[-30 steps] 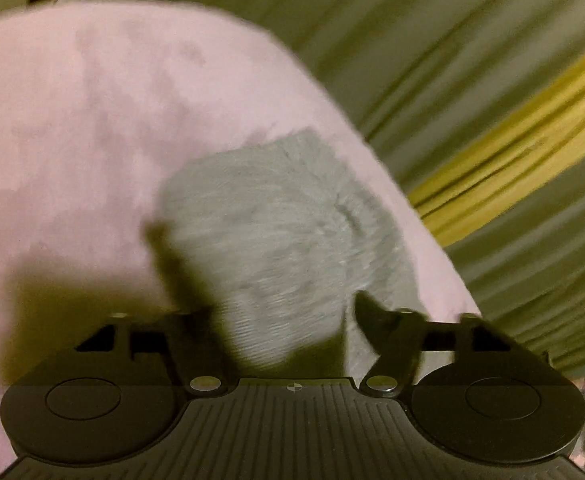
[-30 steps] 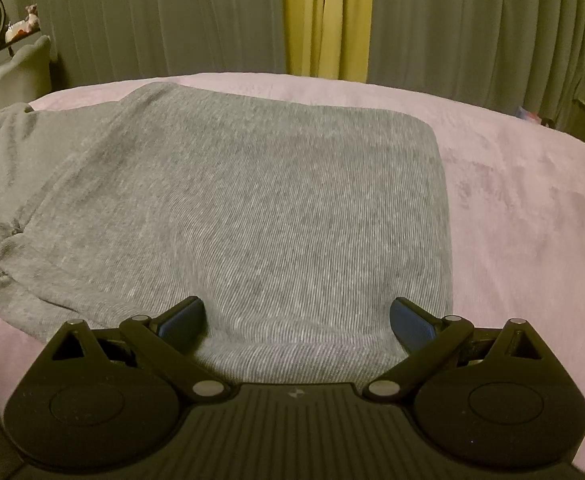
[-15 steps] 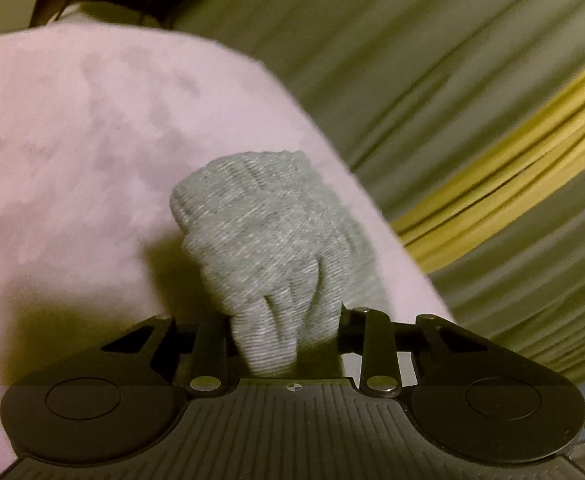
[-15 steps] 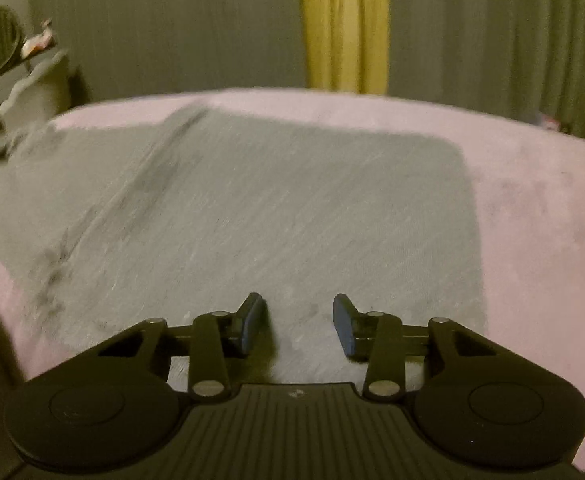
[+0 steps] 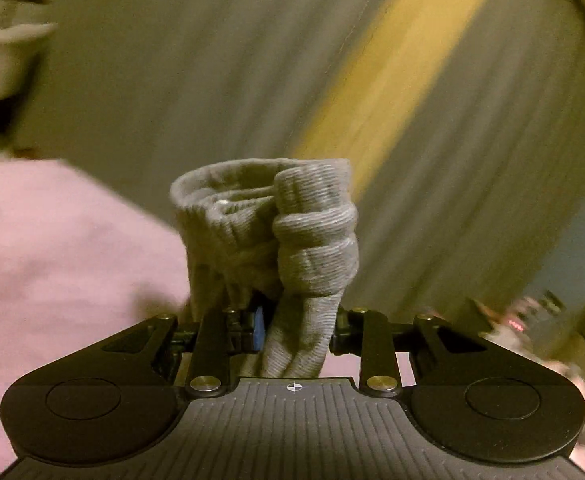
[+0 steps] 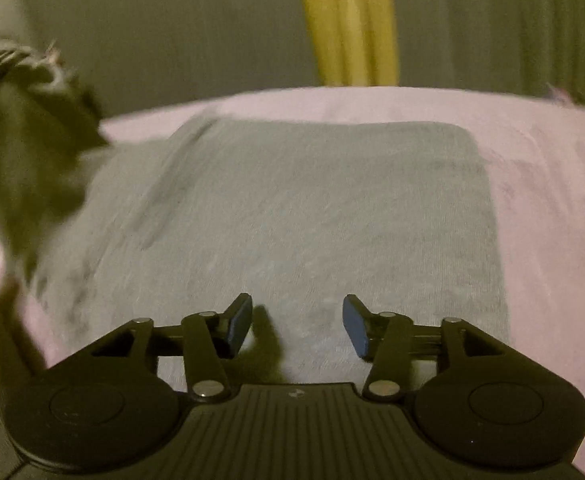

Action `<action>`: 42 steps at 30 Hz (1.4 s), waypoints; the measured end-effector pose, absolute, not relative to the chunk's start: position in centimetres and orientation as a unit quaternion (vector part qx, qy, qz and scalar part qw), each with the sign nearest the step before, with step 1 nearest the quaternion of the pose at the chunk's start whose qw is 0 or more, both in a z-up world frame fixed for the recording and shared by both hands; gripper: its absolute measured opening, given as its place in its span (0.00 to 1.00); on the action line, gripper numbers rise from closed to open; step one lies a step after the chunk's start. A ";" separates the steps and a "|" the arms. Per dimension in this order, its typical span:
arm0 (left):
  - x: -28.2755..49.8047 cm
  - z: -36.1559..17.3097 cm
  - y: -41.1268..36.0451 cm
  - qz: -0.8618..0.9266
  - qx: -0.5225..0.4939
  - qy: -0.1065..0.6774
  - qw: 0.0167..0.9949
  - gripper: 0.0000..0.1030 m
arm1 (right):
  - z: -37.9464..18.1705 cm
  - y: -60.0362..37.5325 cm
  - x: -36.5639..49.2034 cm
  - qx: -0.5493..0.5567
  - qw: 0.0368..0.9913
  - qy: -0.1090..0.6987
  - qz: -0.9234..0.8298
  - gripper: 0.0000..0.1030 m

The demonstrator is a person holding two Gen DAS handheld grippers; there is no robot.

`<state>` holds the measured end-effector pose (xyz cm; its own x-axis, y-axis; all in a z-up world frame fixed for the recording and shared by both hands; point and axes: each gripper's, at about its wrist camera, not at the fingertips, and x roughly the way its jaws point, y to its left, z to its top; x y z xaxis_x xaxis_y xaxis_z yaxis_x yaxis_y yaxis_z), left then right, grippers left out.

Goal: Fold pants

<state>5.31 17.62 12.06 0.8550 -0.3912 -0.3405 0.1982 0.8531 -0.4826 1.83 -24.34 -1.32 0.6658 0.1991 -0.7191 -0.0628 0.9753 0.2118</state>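
Your left gripper is clamped on a bunched end of the grey pants, the ribbed knit standing up between its closed fingers and raised off the pink bedspread; the blurred green-and-yellow curtain fills the background. Your right gripper hovers with its blue-padded fingers parted and holding nothing, low over the body of the pants, which lies flat on the bedspread. At the right wrist view's left edge, the lifted part of the pants hangs, blurred.
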 end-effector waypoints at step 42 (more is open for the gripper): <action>8.0 0.0 12.0 0.101 -0.205 0.451 0.863 0.96 | -0.7 -29.3 3.2 0.360 0.849 0.374 0.096 0.70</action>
<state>8.01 12.03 -0.01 0.5733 -0.0113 -0.8193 -0.3586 0.8956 -0.2632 3.15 -29.26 -0.74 0.7018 0.4316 -0.5667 0.1066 0.7229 0.6826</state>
